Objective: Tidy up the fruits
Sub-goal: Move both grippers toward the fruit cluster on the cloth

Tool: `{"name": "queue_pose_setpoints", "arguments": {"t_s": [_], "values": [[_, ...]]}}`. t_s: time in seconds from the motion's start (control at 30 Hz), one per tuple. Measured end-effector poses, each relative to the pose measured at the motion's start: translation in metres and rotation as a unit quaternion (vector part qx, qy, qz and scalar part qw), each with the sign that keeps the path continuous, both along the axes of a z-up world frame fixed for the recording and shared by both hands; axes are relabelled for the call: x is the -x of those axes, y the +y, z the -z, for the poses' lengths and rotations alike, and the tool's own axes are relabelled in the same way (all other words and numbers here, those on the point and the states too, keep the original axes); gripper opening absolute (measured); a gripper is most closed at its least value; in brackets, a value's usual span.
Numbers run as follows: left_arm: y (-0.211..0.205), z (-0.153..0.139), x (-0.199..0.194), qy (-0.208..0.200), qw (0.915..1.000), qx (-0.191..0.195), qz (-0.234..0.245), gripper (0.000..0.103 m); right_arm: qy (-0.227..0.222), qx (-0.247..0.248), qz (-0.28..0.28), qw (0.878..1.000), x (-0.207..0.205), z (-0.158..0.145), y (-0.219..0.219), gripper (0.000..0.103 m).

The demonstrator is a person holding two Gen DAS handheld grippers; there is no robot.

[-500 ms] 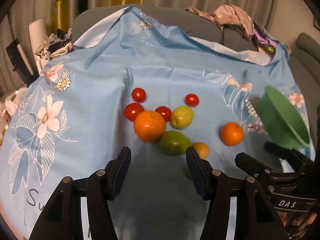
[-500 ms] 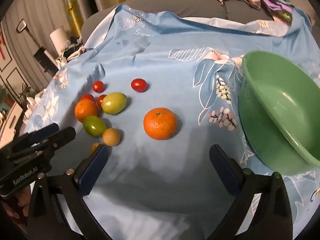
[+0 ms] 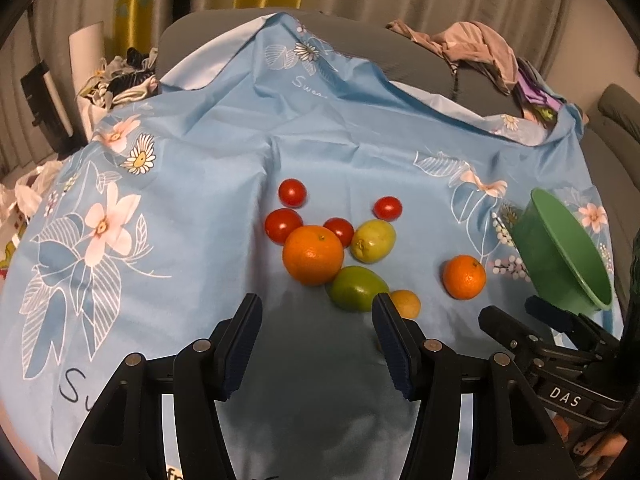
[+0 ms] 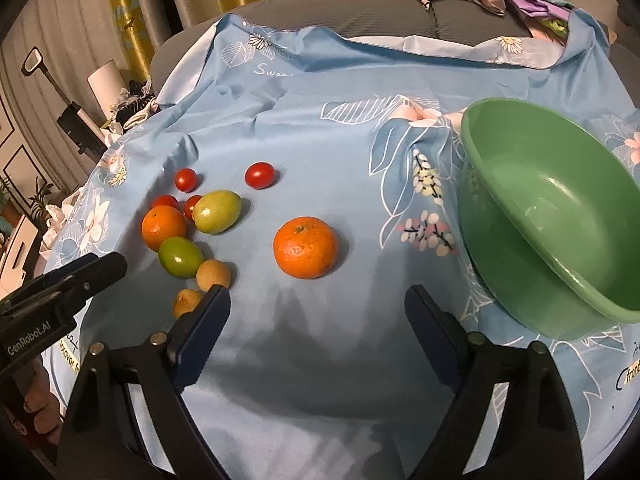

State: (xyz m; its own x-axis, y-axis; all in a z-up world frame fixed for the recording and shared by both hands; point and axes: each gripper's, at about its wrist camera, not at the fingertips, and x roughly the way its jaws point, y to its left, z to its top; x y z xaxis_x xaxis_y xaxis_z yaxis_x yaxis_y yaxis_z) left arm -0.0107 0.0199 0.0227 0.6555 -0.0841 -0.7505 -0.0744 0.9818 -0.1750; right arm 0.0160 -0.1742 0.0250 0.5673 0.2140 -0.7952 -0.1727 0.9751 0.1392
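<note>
A tilted green plastic bowl (image 4: 552,216) holds nothing. Fruits lie outside it on the floral blue cloth (image 4: 320,128): a lone round orange mandarin (image 4: 306,247), the others clustered farther away. The left tool (image 3: 316,340) and right tool (image 4: 318,320) gape wide, gripping nothing.

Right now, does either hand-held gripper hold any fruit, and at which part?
No. The left hand-held gripper and the right hand-held gripper are both open and empty above the cloth; all fruit lies there.
</note>
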Motion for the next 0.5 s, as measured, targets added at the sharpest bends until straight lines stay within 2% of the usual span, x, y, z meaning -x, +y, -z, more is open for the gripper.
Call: {"name": "queue_pose_setpoints", "arguments": {"t_s": [0.17, 0.2, 0.5], "values": [[-0.0025, -0.0013, 0.0017, -0.01, 0.9999, 0.001, 0.005, 0.058, 0.011, 0.005, 0.003, 1.0, 0.0001, -0.0013, -0.0022, 0.087], [-0.0026, -0.0011, 0.0035, -0.026, 0.9996, -0.003, 0.005, 0.058, 0.017, 0.01, 0.004, 1.0, -0.0001, -0.001, -0.0011, 0.087], [-0.0078, -0.0002, 0.0009, -0.002, 0.9999, -0.013, 0.009, 0.058, -0.001, 0.009, 0.004, 1.0, 0.0028, -0.0002, -0.0014, 0.087]]}}
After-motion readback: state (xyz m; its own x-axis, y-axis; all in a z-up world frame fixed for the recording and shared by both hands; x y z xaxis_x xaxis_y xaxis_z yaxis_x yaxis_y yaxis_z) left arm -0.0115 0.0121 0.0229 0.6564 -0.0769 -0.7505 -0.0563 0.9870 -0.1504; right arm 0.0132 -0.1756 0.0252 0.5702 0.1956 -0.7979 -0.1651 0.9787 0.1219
